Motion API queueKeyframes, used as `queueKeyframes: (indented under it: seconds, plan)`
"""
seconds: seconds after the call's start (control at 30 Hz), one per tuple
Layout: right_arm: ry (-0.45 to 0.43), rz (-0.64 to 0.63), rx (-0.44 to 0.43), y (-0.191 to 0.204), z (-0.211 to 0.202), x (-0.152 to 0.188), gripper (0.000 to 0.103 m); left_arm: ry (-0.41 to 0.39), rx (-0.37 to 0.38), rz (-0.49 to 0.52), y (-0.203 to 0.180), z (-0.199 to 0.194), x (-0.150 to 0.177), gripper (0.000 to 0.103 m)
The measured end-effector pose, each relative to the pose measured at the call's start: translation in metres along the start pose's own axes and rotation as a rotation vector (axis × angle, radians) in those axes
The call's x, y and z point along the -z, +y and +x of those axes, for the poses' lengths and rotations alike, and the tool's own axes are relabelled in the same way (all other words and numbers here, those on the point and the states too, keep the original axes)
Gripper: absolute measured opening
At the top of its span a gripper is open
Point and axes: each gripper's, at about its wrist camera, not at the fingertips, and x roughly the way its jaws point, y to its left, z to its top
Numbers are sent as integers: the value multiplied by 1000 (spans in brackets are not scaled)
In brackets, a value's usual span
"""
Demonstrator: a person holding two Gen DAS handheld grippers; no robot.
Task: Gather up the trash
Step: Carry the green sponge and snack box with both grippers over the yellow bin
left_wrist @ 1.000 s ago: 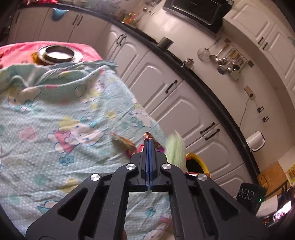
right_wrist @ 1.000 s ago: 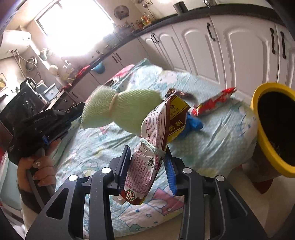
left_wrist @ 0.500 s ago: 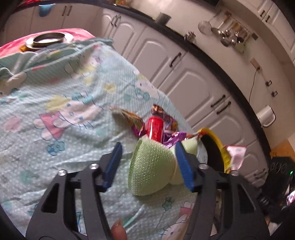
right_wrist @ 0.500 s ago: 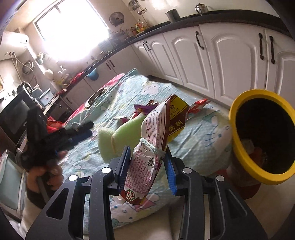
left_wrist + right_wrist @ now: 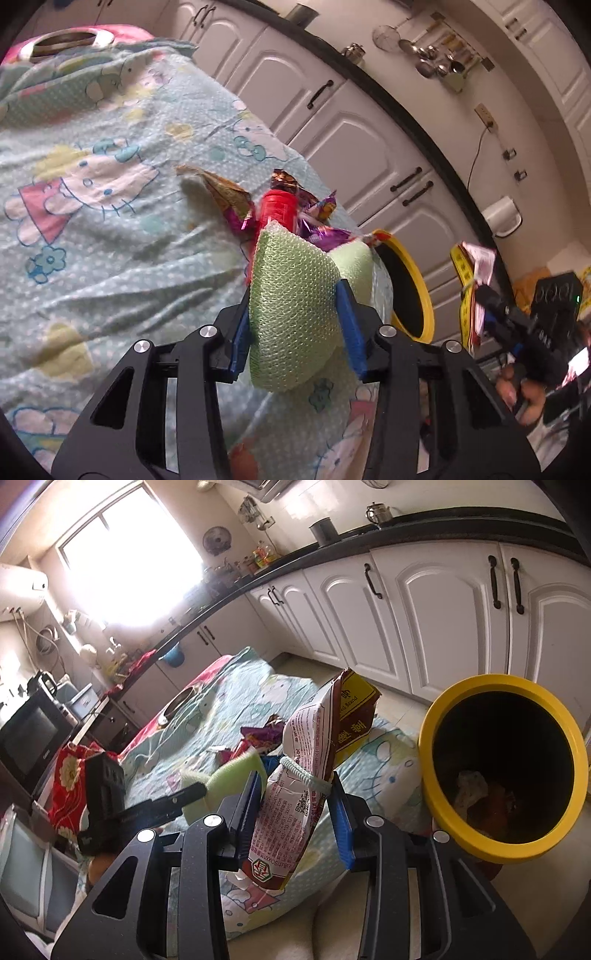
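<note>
The left gripper (image 5: 295, 325) fingers (image 5: 349, 325) are now closing on the green sponge (image 5: 291, 314).

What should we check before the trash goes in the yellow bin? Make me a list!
1. Right gripper has the snack bag: ok, the bag is squeezed between its blue pads.
2. Left gripper has the green foam net: ok so far, its jaws are closing with the net between them.
3. Yellow bin is open on top: ok, no lid, and some trash already lies inside.
4. Snack bag is over the bin: not ok, the bin is off to its right.
5. More trash left on the cartoon sheet: not ok, a red bottle and shiny wrappers remain.
</note>
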Motion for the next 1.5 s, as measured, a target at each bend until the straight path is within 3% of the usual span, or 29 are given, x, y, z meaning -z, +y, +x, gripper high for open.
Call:
queueKeyframes:
  seconds: [0.3,0.53,0.97,1.5]
  plan:
    - [-58,-3,13,-10,-15,-12,35,-74,1,124,-53,-35,-1,25]
    - [-118,10,44,-28,-30,-25,35,-108,0,229,-106,-30,-18,25]
    - [-196,71,166,-88,-56,-42,35,-76,-5,353,-182,30,-31,25]
    - [-178,165,290,-162,-61,-32,35,32,-22,468,-245,112,-12,25]
